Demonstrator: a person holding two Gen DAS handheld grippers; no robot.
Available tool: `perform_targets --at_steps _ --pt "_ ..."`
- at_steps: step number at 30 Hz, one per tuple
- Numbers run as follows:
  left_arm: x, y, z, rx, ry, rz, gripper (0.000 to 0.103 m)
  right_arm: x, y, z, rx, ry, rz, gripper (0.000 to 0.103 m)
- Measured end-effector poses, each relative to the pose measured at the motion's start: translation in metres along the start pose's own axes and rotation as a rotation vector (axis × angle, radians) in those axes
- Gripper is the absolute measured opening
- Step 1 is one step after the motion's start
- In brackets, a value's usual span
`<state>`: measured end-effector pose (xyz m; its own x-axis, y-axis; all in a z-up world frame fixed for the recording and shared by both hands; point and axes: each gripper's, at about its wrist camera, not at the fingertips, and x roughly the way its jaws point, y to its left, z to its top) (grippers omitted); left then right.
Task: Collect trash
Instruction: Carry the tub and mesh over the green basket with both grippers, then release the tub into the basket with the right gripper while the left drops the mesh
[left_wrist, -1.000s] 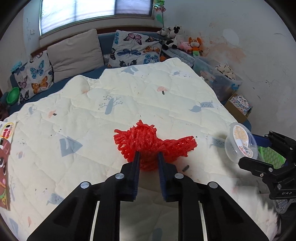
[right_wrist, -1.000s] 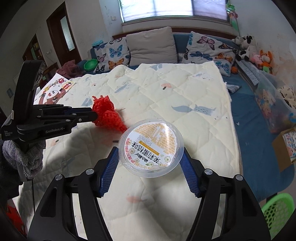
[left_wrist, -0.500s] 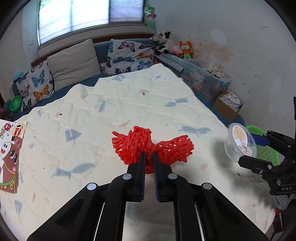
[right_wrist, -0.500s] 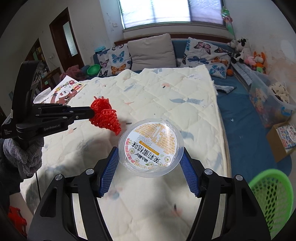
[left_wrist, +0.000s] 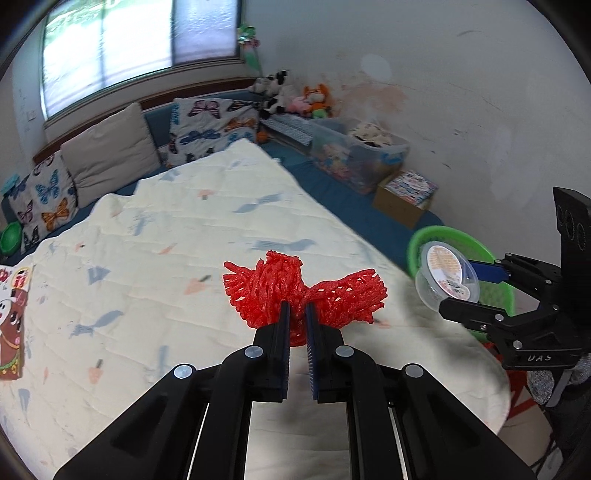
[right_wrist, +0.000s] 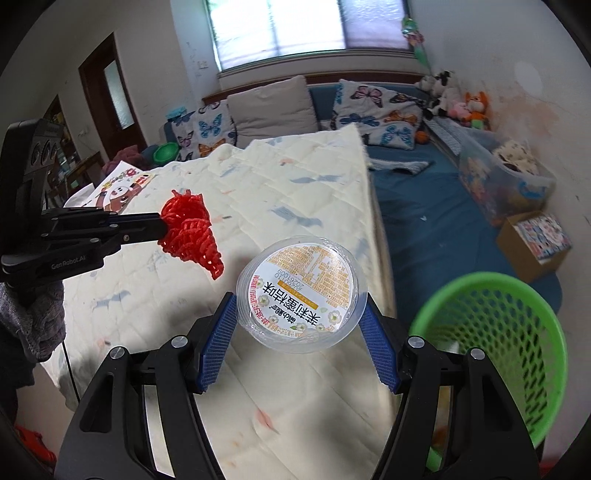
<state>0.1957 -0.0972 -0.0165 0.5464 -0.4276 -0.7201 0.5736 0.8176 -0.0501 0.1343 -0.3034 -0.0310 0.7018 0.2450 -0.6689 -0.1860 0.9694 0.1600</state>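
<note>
My left gripper (left_wrist: 296, 314) is shut on a red foam net (left_wrist: 295, 291) and holds it up above the cream quilt (left_wrist: 166, 266); it also shows in the right wrist view (right_wrist: 190, 229). My right gripper (right_wrist: 297, 314) is shut on a clear plastic cup with a printed lid (right_wrist: 301, 291), held over the bed's right edge. In the left wrist view the cup (left_wrist: 447, 275) hangs in front of the green mesh basket (left_wrist: 443, 236). In the right wrist view the basket (right_wrist: 495, 332) stands on the floor, low right of the cup.
Pillows (left_wrist: 107, 151) and plush toys (left_wrist: 295, 98) line the far end of the bed. A clear storage bin (right_wrist: 502, 177) and a cardboard box (right_wrist: 535, 240) sit by the right wall. A picture book (left_wrist: 11, 317) lies at the quilt's left edge.
Both grippers have lifted and swung right with their loads. The net has come off the quilt. The green basket has come into fuller view beside the cup.
</note>
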Motion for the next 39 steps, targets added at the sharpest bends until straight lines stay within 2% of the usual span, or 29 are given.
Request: perform_targets --at_steps 12,29,39 --pt "0.011 -0.079 0.01 0.084 0.007 -0.069 0.008 -0.045 -0.058 -0.039 0.075 -0.015 -0.101 0.066" --pt "0.034 -0.175 0.037 0.221 0.019 -0.125 0.008 -0.076 -0.162 -0.075 0.232 0.0 -0.284 0.069" --pt "0.058 -0.216 0.048 0.274 0.05 -0.141 0.008 -0.096 -0.185 -0.094 0.292 -0.024 -0.28 0.08"
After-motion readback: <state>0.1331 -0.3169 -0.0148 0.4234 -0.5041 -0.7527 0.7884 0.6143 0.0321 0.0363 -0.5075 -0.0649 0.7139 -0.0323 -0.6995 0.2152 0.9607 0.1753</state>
